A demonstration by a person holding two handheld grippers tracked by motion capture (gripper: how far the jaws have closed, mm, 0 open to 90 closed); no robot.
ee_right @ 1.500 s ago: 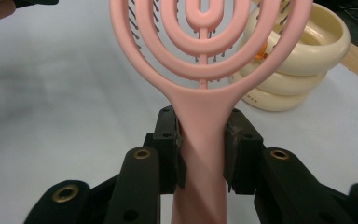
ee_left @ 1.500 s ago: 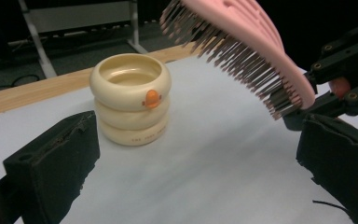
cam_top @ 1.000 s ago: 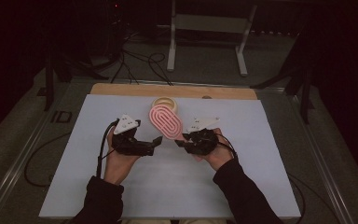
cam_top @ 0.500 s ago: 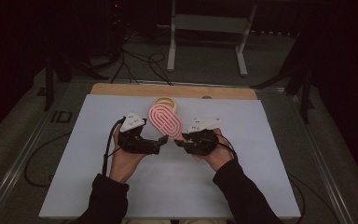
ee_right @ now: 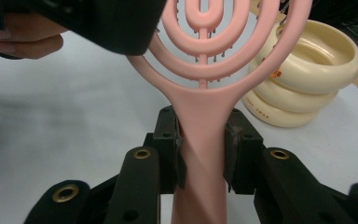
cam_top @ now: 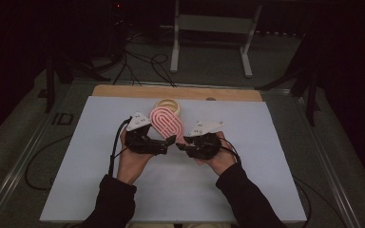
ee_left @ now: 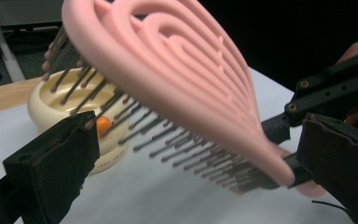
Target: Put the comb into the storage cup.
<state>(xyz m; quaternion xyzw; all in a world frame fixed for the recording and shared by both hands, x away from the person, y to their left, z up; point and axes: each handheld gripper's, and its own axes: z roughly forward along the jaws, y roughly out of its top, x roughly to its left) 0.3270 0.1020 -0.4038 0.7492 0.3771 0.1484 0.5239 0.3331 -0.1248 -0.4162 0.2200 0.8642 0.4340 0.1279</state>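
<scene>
Now the left gripper (cam_top: 170,140) has closed in on the pink brush (cam_top: 167,123).

My high view looks forward and down from above my side of the table (cam_top: 100,180), far enough back to take in the whole top and the floor beyond. My left gripper view sits very close under the brush (ee_left: 177,79), looking along its bristles toward the bowl (ee_left: 51,109). My right gripper view faces up the handle, and all three views share brush and bowl.
</scene>
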